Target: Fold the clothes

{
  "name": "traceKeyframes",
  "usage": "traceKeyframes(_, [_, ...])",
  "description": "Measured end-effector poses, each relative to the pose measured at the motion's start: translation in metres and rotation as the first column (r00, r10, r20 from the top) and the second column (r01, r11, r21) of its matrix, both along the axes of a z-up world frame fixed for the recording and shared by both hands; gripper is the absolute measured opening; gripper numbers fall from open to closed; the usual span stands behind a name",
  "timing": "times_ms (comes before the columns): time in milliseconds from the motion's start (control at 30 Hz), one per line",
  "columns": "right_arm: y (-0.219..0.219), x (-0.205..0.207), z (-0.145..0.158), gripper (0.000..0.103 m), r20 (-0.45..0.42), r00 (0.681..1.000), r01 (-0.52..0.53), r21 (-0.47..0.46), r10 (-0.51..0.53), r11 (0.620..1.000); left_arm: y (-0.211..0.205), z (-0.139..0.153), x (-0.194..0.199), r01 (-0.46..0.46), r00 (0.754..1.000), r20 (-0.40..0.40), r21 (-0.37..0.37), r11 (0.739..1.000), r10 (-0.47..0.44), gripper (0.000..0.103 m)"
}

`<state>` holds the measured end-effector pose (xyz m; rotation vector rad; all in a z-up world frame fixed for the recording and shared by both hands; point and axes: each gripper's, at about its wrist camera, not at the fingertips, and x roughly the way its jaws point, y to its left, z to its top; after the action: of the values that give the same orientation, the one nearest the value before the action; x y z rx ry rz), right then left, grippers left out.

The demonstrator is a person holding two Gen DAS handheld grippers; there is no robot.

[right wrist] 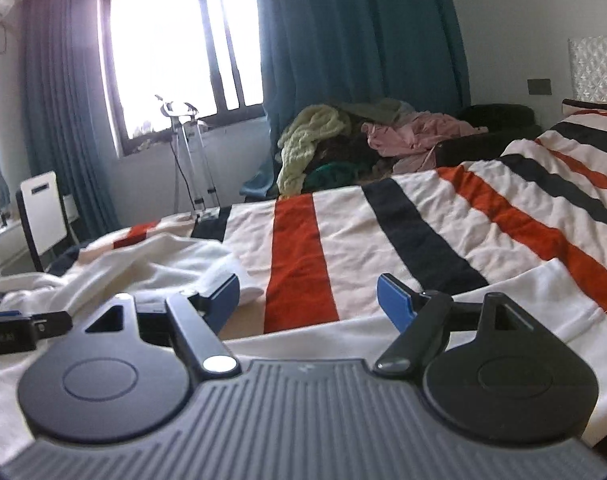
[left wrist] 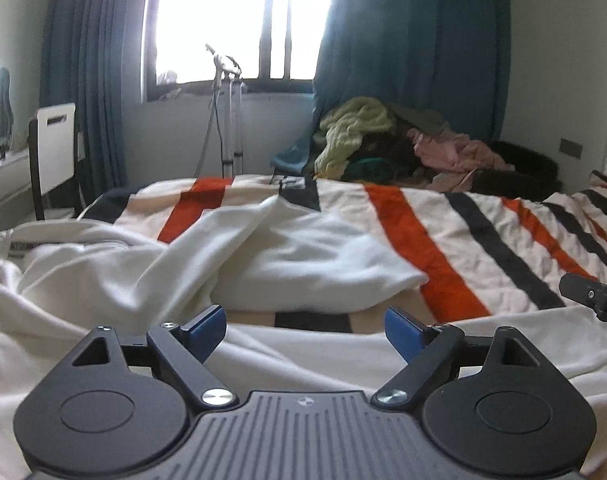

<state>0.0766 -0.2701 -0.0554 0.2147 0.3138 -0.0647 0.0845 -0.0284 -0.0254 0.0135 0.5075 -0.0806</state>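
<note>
Your left gripper [left wrist: 305, 330] stands with its blue pads [left wrist: 207, 328] wide apart and nothing between them; the right gripper [right wrist: 307, 306] is likewise spread wide and empty. Neither one presses on cloth.

The task's thing is the white garment [left wrist: 239, 256], spread and rumpled on the striped blanket [left wrist: 443, 232] that covers the bed. Its bulk lies ahead of your left gripper and toward the left edge of the bed, with a thick fold running from the near left out toward the middle. A flat band of the same white cloth passes directly under both grippers along the near edge of the bed (in the right wrist view it shows as the white garment [right wrist: 515, 300] below the right pad).

The relation to work from:

1. The garment's long axis appears to run across your front, left to right, along the near edge.
2. The rumpled mass lies straight ahead of the left gripper and off to the left of the right gripper.
3. The left gripper is therefore the nearer one to the bunched part; the right gripper is nearer the flat end.

The pile of unfolded clothes [right wrist: 343, 140] lies well apart, beyond the far edge of the bed, under the teal curtain [right wrist: 363, 32].

The right gripper's tip is in sight at the right margin of the left wrist view, so the two stand close beside each other.
</note>
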Motion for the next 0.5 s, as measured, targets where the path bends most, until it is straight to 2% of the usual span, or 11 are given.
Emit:
traceKeyframes(167, [0.006,0.012,-0.009,0.078,-0.029,1.0,-0.009,-0.021,0.009,1.0,0.006,-0.009,0.004,0.0,1.0,0.002,0.027,1.0,0.0,0.088])
traceKeyframes(367, [0.012,0.018,-0.014,0.078,-0.064,0.998,0.014,-0.047,-0.017,0.999,0.007,-0.014,0.005,0.023,1.0,-0.002,0.013,1.0,-0.023,0.091])
traceKeyframes(500, [0.007,0.017,-0.016,0.078,-0.114,0.992,0.056,0.019,-0.054,0.998,0.001,-0.018,0.033,0.069,0.997,-0.016,-0.016,0.997,-0.07,0.091])
